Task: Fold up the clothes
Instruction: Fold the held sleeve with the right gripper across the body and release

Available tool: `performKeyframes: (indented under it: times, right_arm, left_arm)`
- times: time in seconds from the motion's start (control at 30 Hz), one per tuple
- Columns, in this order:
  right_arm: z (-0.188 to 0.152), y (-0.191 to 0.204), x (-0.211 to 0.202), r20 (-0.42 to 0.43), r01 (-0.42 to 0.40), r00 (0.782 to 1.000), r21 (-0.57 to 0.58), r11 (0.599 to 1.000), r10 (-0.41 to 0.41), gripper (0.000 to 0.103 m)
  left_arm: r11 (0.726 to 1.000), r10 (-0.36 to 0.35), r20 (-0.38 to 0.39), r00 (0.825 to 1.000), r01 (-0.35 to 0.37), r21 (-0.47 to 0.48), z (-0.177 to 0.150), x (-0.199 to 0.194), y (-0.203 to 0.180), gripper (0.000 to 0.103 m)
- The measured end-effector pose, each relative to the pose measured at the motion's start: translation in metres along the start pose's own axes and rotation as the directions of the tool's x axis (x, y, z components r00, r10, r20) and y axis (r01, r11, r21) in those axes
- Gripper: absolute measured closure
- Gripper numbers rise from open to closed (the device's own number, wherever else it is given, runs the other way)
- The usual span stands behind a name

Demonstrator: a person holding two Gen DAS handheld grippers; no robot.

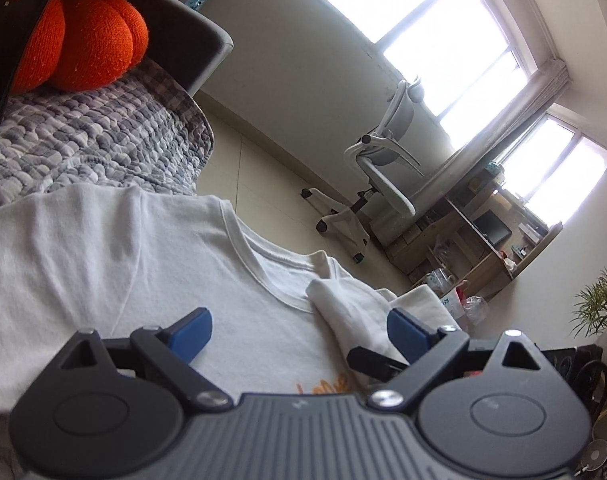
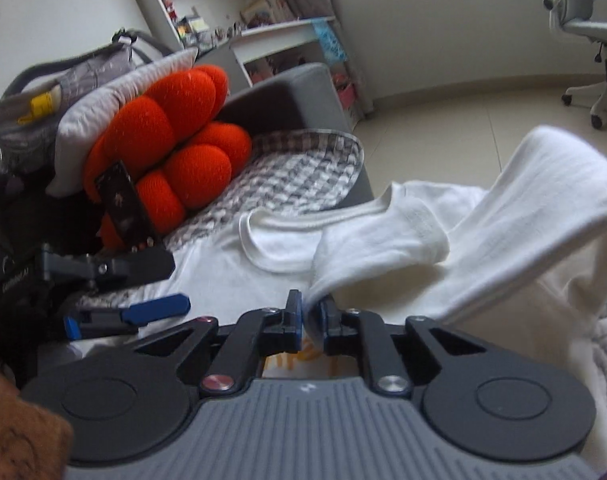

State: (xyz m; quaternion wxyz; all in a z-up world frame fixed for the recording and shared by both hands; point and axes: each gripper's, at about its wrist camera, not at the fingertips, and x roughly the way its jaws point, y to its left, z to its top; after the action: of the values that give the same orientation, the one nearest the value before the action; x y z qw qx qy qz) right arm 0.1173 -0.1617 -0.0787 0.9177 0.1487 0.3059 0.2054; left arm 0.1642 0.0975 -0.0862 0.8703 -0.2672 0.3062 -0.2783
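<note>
Left wrist view, item one: my left gripper (image 1: 299, 330), jaws spread wide and holding nothing, poised just above the chest of the white T-shirt (image 1: 103, 248). The shirt lies front-up on a grey checked quilt (image 1: 91, 140) with its collar (image 1: 263, 264) facing away from me; an orange print shows near the gripper body.

Item two: my right gripper (image 2: 311, 322), jaws pinched tight on a fold of the shirt's sleeve (image 2: 383, 244), which is lifted and drawn across toward the collar. The sleeve's far cloth hangs in a loose arc, off the quilt.

Item three, surroundings: orange knotted cushion (image 2: 175, 136) and grey sofa arm (image 2: 287, 96) beyond the shirt; office chair (image 1: 383, 164) well apart on the floor.

Step in hand, as I judge it: folding the sleeve side inward, early in the fold. Next move calls for laying the sleeve flat over the chest, releasing it, and using the free left gripper to pin or smooth the crease.
</note>
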Motion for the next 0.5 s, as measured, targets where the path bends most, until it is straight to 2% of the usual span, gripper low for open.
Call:
performKeyframes:
  times: [0.1,0.13,0.17,0.2,0.3,0.4,0.5]
  right_arm:
    - [0.001,-0.002,-0.005,-0.012,-0.028,1.0,0.018,0.999,0.028,0.083]
    - [0.001,-0.004,-0.007,-0.008,-0.036,0.999,0.031,0.999,0.036,0.074]
    - [0.001,-0.006,-0.01,0.0,-0.04,0.999,0.05,0.998,0.04,0.059]
    - [0.002,-0.008,-0.012,0.011,-0.043,0.999,0.069,0.997,0.042,0.057]
    - [0.005,-0.012,-0.016,0.053,-0.036,0.998,0.106,0.994,0.03,0.057]
    - [0.005,-0.012,-0.013,0.114,-0.024,0.993,0.095,0.995,0.013,0.057]
    - [0.004,-0.009,-0.001,0.143,-0.051,0.989,0.076,0.996,0.039,0.057]
  left_arm:
    - [0.999,0.019,0.006,1.0,-0.019,0.027,-0.004,0.0,-0.002,0.008]
    - [0.999,0.022,0.011,1.0,-0.022,0.03,-0.005,0.0,-0.003,0.008]
    - [0.999,0.023,0.016,1.0,-0.024,0.031,-0.006,0.0,-0.003,0.008]
    - [0.999,0.023,0.022,0.999,-0.024,0.032,-0.006,-0.001,-0.003,0.008]
    - [1.0,0.02,0.032,0.999,-0.021,0.024,-0.007,-0.002,-0.001,0.008]
    - [1.0,0.006,0.05,0.999,-0.005,-0.011,-0.005,-0.004,0.003,0.008]
    - [0.994,-0.05,0.067,0.997,0.056,-0.095,-0.003,-0.007,0.01,0.013]
